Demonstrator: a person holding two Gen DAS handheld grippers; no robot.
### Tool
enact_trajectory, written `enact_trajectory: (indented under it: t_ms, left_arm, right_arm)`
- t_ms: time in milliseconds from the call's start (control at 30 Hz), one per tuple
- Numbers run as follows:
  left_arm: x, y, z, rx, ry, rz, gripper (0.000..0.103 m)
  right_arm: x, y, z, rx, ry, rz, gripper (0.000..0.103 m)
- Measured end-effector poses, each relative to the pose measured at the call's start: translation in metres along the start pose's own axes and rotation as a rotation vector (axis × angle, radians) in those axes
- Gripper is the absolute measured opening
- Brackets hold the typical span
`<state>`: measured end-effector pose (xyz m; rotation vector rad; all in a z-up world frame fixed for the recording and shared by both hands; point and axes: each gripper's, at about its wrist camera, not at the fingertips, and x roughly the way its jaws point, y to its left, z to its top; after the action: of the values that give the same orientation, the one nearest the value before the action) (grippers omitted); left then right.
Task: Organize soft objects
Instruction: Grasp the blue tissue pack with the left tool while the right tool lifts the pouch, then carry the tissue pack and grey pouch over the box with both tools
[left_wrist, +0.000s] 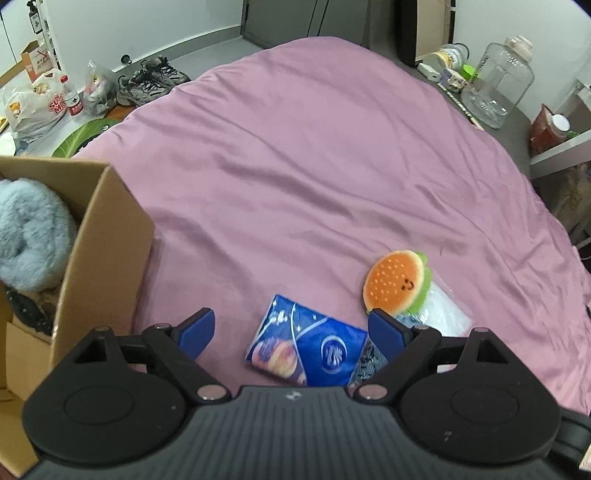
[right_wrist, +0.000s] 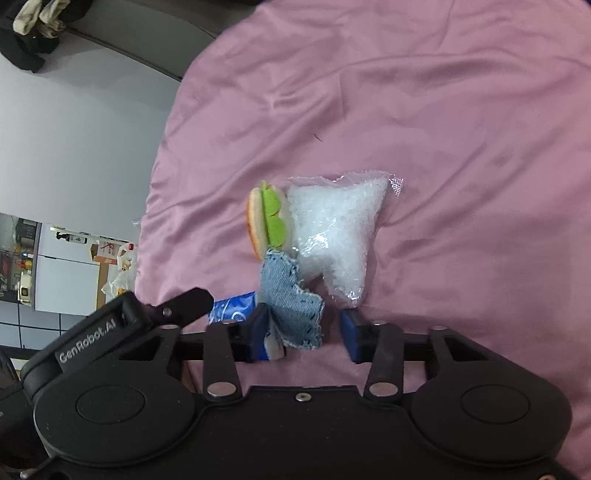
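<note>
A bed covered with a smooth pink sheet (left_wrist: 314, 177) fills both wrist views. In the left wrist view, the left gripper (left_wrist: 291, 328) hangs over the near part of the bed with its blue fingers (left_wrist: 195, 330) spread wide and nothing between the pads; a blue tissue pack (left_wrist: 306, 349) printed with planets lies on the sheet below the gap, touching neither finger. Just beyond the right-hand finger sits a plush hamburger (left_wrist: 395, 282), orange bun up with a green felt edge, leaning against a clear plastic bag (left_wrist: 443, 306) of white filling. A scrap of denim (left_wrist: 364, 360) shows beside the tissue pack, partly hidden by that finger. At the left edge stands an open cardboard box (left_wrist: 103, 236) on the bed, holding a fluffy grey-blue item (left_wrist: 31, 229). Shoes (left_wrist: 151, 79) and shopping bags (left_wrist: 35, 105) lie on the floor past the bed, and a large clear jar (left_wrist: 498, 85) stands on a dark surface at the right. In the right wrist view, the right gripper (right_wrist: 303, 326) is low over the sheet, its fingers (right_wrist: 352, 332) drawn partway together around the denim patch (right_wrist: 295, 302); the left-hand finger lies against the cloth, while the other stands just apart from it, so the patch is not pinched. The hamburger (right_wrist: 267, 218) and the bag of white filling (right_wrist: 336, 229) lie touching each other just beyond the denim, and a corner of the tissue pack (right_wrist: 234, 308) shows beside the left-hand finger.
</note>
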<state>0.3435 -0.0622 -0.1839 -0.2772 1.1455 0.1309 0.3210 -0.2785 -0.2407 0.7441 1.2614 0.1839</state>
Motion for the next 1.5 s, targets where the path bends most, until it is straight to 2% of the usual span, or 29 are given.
enact_trajectory:
  t_ms: [33, 267, 500, 600, 700, 867, 1033, 1067, 1100, 1133, 1167, 1367, 1500]
  left_arm:
    - [0.004, -0.002, 0.001, 0.001, 0.005, 0.003, 0.089]
    - [0.026, -0.006, 0.002, -0.013, 0.054, 0.015, 0.089]
    - [0.045, -0.005, -0.003, -0.046, 0.098, 0.051, 0.092]
    - [0.049, -0.011, -0.004, -0.026, 0.107, 0.064, 0.092]
    - [0.043, -0.010, -0.006, -0.047, 0.116, 0.067, 0.092]
    - [0.032, 0.002, -0.015, -0.069, 0.133, 0.117, 0.092]
    - [0.027, 0.019, -0.027, -0.103, 0.144, 0.113, 0.091]
    - [0.026, 0.022, -0.029, -0.109, 0.131, 0.103, 0.088]
    - [0.026, 0.025, -0.032, -0.119, 0.128, 0.088, 0.076]
    - [0.025, 0.027, -0.035, -0.134, 0.133, 0.073, 0.055]
    - [0.022, 0.029, -0.036, -0.138, 0.130, 0.076, 0.050]
    - [-0.007, 0.034, -0.040, -0.115, 0.068, 0.036, 0.050]
    - [-0.026, 0.039, -0.028, -0.094, 0.048, -0.002, 0.050]
  right_arm:
    - [0.001, -0.001, 0.001, 0.005, 0.002, 0.007, 0.028]
    - [0.004, -0.008, 0.004, 0.019, -0.007, 0.027, 0.020]
    - [-0.001, -0.010, 0.006, 0.024, -0.022, 0.022, 0.020]
    - [-0.005, -0.012, 0.003, 0.036, -0.035, 0.016, 0.020]
    - [-0.011, -0.014, 0.001, 0.038, -0.047, 0.008, 0.020]
    - [-0.017, -0.012, -0.003, 0.033, -0.065, -0.009, 0.020]
    - [-0.022, -0.007, -0.008, 0.018, -0.076, -0.010, 0.020]
    - [-0.023, -0.006, -0.009, 0.014, -0.078, -0.012, 0.020]
    - [-0.024, -0.005, -0.010, 0.009, -0.080, -0.014, 0.019]
    - [-0.024, -0.004, -0.011, 0.004, -0.081, -0.014, 0.019]
    - [-0.026, -0.003, -0.012, -0.001, -0.082, -0.015, 0.019]
    - [-0.035, 0.009, -0.019, -0.035, -0.104, -0.009, 0.019]
    - [-0.042, 0.020, -0.024, -0.069, -0.129, -0.009, 0.018]
